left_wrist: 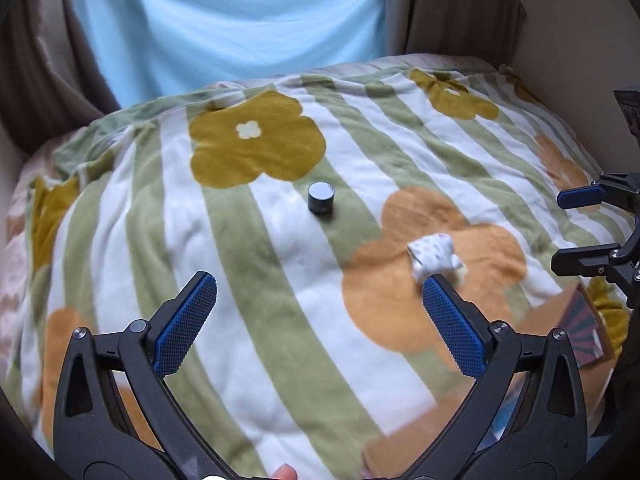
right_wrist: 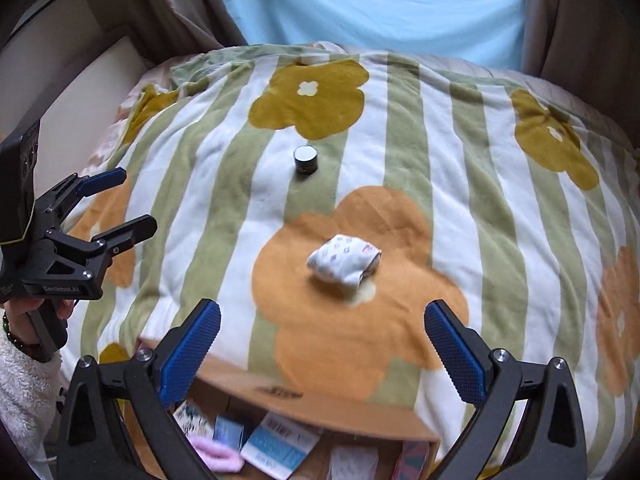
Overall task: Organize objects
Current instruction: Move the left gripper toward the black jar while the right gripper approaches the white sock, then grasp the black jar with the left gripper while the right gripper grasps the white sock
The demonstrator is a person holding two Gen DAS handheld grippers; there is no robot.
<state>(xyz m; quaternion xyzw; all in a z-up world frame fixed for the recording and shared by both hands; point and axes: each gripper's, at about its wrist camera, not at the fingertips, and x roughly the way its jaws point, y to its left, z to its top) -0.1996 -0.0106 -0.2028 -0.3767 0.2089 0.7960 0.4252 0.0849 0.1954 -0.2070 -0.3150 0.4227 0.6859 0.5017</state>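
Note:
A small black round jar (left_wrist: 321,197) stands upright on the striped flower blanket (left_wrist: 248,248); it also shows in the right wrist view (right_wrist: 306,159). A rolled white patterned sock (left_wrist: 434,257) lies on an orange flower, nearer to me (right_wrist: 344,262). My left gripper (left_wrist: 320,292) is open and empty, its right fingertip just in front of the sock. My right gripper (right_wrist: 322,320) is open and empty, above an open cardboard box (right_wrist: 320,404) and short of the sock. Each gripper shows at the edge of the other's view, the right one (left_wrist: 576,232) and the left one (right_wrist: 132,204).
The cardboard box holds small packets, a pink soft item and printed cards (right_wrist: 276,446); its corner shows in the left wrist view (left_wrist: 576,320). Brown curtains (left_wrist: 40,40) and a pale blue cloth (left_wrist: 232,20) hang behind the bed. A wall panel (right_wrist: 80,92) stands at the left.

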